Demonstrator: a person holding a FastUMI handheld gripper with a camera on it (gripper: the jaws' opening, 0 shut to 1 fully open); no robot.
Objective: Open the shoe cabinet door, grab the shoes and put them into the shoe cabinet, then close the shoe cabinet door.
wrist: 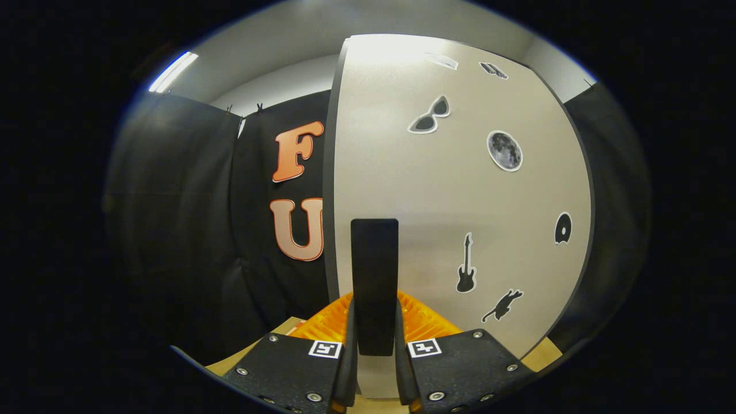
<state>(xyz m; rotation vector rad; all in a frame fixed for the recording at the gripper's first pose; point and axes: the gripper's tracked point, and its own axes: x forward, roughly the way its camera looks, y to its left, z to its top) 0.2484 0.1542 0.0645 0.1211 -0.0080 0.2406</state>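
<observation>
Between its fingers, the hand-held gripper (pixel 374 368) clamps the door handle (pixel 374 276).

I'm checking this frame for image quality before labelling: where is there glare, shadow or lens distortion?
Gripper view: glare washes out the top of the cabinet door; its straight edges bow from fisheye distortion; a soft shadow falls beside the black handle, which the tool is shut on; stickers stay sharp.

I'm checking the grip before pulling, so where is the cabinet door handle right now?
In the gripper view, the black handle stands upright on the pale cabinet door near its left edge, clamped between the fingers of the gripper.
</observation>
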